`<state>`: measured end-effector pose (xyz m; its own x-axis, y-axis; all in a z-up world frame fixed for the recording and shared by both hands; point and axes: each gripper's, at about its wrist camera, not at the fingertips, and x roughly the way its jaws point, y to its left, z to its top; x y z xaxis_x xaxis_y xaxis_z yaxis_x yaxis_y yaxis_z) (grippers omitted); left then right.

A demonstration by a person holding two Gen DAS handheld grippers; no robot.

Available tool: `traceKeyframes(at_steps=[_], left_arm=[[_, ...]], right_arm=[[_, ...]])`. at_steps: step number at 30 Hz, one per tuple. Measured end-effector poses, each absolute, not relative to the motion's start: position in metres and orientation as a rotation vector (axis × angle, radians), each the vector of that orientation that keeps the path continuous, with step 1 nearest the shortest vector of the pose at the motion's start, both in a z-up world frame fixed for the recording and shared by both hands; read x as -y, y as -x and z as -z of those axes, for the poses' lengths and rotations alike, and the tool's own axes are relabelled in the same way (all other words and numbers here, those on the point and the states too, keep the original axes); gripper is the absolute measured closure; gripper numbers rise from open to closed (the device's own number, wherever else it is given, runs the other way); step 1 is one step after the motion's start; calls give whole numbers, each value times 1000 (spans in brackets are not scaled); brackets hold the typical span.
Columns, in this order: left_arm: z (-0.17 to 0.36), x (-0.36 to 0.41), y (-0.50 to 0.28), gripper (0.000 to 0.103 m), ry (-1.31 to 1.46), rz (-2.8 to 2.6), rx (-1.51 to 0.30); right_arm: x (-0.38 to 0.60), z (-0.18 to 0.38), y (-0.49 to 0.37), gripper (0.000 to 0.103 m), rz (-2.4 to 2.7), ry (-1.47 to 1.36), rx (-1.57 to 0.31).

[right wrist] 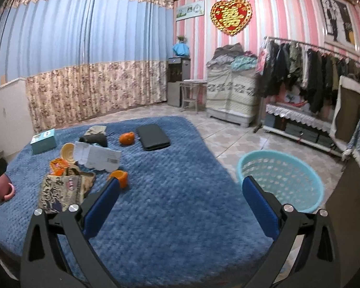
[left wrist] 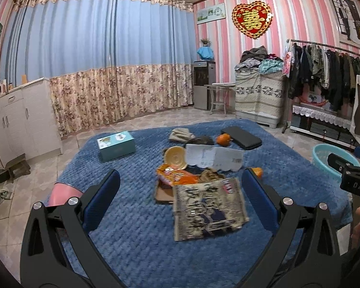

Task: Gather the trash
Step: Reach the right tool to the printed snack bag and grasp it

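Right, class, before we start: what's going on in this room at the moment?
A person is holding a two-finger tool in each hand over a blue blanket to collect trash. Both the left tool and the right tool are open and hold nothing. A pile of wrappers, a paper sheet and a round lid lies on the blanket in front of the left tool. A light blue basket stands on the floor beside the blanket, with nothing visible inside. Nothing has been picked up yet.
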<state>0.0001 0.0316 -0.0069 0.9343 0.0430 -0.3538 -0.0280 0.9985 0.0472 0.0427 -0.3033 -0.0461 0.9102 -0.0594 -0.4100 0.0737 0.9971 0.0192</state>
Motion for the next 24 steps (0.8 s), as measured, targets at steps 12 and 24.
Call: traceKeyframes(at_steps=[12, 24], left_arm=[[23, -100, -26, 5, -8, -113, -405], [38, -134, -31, 5, -1, -178, -421]], right_arm=[[234, 76, -93, 4, -75, -48, -576], [155, 117, -115, 4, -224, 55, -692]])
